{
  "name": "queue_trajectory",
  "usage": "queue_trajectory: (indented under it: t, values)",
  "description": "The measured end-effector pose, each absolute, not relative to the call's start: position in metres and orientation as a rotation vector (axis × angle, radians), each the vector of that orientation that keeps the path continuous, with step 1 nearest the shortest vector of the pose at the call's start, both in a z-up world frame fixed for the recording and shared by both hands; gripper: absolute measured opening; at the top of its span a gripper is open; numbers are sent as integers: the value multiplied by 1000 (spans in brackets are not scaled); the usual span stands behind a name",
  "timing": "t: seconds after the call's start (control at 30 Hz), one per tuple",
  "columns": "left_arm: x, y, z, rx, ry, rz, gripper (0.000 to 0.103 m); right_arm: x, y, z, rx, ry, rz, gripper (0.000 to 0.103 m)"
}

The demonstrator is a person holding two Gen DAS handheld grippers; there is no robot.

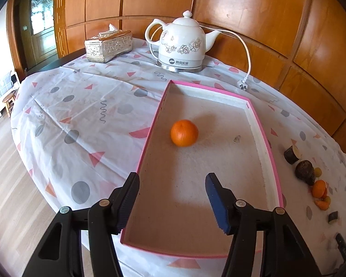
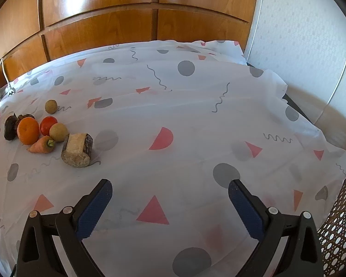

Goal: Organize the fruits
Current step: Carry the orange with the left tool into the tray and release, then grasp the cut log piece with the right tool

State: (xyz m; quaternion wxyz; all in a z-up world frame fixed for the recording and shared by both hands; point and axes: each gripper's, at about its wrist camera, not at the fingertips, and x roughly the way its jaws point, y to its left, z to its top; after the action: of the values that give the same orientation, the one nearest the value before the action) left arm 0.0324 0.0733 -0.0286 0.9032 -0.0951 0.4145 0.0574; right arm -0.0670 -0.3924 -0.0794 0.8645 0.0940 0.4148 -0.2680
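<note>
An orange (image 1: 184, 133) lies alone inside a shallow pink-rimmed box (image 1: 274, 159) on the patterned tablecloth. My left gripper (image 1: 171, 183) hovers over the box's near end, open, with nothing between its fingers; the orange sits well beyond the tips. In the right wrist view a cluster of produce lies at the left: a second orange (image 2: 28, 130), a red tomato (image 2: 48, 124), a carrot piece (image 2: 41, 147), two small brown round fruits (image 2: 58, 132), dark pieces (image 2: 10, 127) and a cut root chunk (image 2: 77, 150). My right gripper (image 2: 170, 192) stands open over bare cloth, apart from them.
A white electric kettle (image 1: 182, 43) with its cord and loose plug (image 1: 242, 85) stands behind the box, a silver tissue box (image 1: 108, 46) to its left. Wooden wall panels (image 2: 99, 30) back the table. A perforated chair back (image 2: 341, 230) is at the right edge.
</note>
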Motion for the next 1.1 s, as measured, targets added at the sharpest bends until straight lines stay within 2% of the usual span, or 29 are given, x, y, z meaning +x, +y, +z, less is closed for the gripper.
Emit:
queue_trajectory:
  t: [0.37, 0.6, 0.7, 0.77, 0.83, 0.87, 0.97, 1.1]
  values:
    - [20, 55, -27, -160, 844, 68, 69, -57, -374, -63, 198, 828, -441, 95]
    - [17, 55, -28, -164, 843, 66, 72, -32, -355, -53, 159, 822, -315, 82]
    - [16, 57, -29, -169, 844, 68, 72, -19, -347, -56, 116, 842, -287, 72]
    - [15, 57, -29, -173, 845, 66, 72, -11, -345, -62, 102, 868, -280, 62]
    - [14, 56, -28, -168, 843, 57, 74, -4, -344, -69, 99, 906, -262, 40]
    - [13, 55, -27, -162, 839, 54, 77, -3, -343, -71, 98, 917, -251, 35]
    - [10, 51, -24, -145, 824, 51, 82, -5, -337, -73, 60, 918, -240, 34]
    - [10, 48, -24, -138, 821, 39, 82, -9, -334, -68, 69, 914, -218, 34]
